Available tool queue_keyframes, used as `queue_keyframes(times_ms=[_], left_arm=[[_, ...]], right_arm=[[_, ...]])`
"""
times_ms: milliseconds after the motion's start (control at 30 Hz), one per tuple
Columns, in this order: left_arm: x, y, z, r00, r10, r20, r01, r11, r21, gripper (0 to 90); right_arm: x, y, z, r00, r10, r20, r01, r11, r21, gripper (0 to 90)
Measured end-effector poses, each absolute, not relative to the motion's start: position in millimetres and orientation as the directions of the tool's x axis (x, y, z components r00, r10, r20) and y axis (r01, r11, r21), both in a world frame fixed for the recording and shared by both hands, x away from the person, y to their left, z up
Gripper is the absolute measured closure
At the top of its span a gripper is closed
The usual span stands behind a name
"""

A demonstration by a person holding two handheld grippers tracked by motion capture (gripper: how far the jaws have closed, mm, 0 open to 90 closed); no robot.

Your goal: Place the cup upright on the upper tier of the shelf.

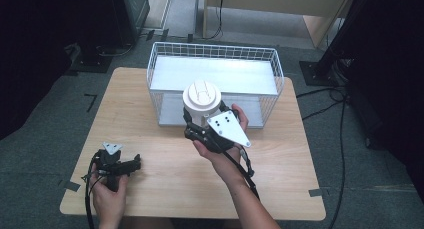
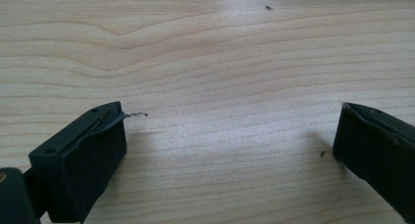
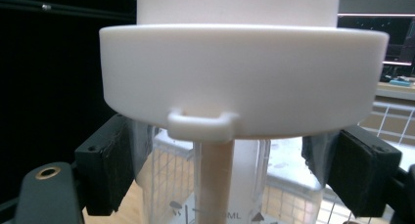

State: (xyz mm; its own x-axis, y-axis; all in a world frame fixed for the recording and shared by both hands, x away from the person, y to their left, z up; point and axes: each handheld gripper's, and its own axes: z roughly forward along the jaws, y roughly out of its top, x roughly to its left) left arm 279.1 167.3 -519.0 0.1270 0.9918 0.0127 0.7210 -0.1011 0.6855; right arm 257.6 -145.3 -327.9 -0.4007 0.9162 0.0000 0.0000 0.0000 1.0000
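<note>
One white-lidded clear bottle (image 1: 202, 100) and one wire basket (image 1: 215, 84) are all I count, my right gripper (image 1: 200, 123) clamped on the bottle's sides before the basket near the table's (image 1: 150, 139) middle, my left gripper (image 1: 134, 165) gaping wide and empty at the front left corner.

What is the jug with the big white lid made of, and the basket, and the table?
The jug looks like clear plastic: printed measuring marks show on it and the basket shows through. Its lid seems matte white plastic, with a moulded tab. The basket looks like white-coated wire, an open grid. The table shows pale wood grain, perhaps laminate.
</note>
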Motion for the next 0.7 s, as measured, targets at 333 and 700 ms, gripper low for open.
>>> queue_keyframes(times_ms=[333,700], left_arm=[[279,167,-519,0.128,0.992,0.014,0.723,-0.103,0.684,0.0],[279,167,-519,0.127,0.992,0.014,0.722,-0.102,0.684,0.0]], right_arm=[[277,-152,-304,-0.365,0.931,-0.007,-0.033,-0.006,0.999,16.0],[303,-159,-285,-0.325,0.946,-0.007,-0.073,-0.017,0.997,15.9]])
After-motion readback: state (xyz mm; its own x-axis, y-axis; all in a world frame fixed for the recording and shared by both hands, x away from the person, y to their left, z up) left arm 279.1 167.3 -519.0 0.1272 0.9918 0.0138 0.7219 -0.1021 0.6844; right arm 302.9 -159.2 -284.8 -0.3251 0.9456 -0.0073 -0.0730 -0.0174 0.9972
